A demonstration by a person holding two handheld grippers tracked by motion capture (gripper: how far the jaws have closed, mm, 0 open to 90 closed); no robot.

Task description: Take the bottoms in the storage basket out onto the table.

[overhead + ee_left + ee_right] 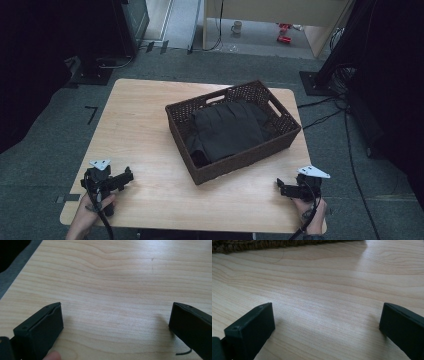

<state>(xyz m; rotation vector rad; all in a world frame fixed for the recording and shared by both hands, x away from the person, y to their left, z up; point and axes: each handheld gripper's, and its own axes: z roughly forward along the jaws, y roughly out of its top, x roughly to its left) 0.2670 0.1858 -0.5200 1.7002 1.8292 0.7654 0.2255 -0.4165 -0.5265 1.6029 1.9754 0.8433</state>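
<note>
A dark brown woven basket (pixel 182 125) stands on the wooden table (pixel 135 130), right of its middle. Folded dark cloth (pixel 227 130) lies inside it. My left gripper (pixel 129 176) rests near the table's front left corner, held by a hand, its jaws wide apart over bare wood (pixel 115 312). At the front right corner my right gripper (pixel 279 186) is held low, also open with nothing between its jaws (pixel 327 315). The basket's lower edge (pixel 262 245) runs along the top of the right gripper view.
Grey carpet surrounds the table. Dark stands and cables (pixel 325 117) sit to the right, black equipment (pixel 100 65) at the back left. A mug (pixel 236 27) and red items (pixel 284 37) lie on the floor under a far desk.
</note>
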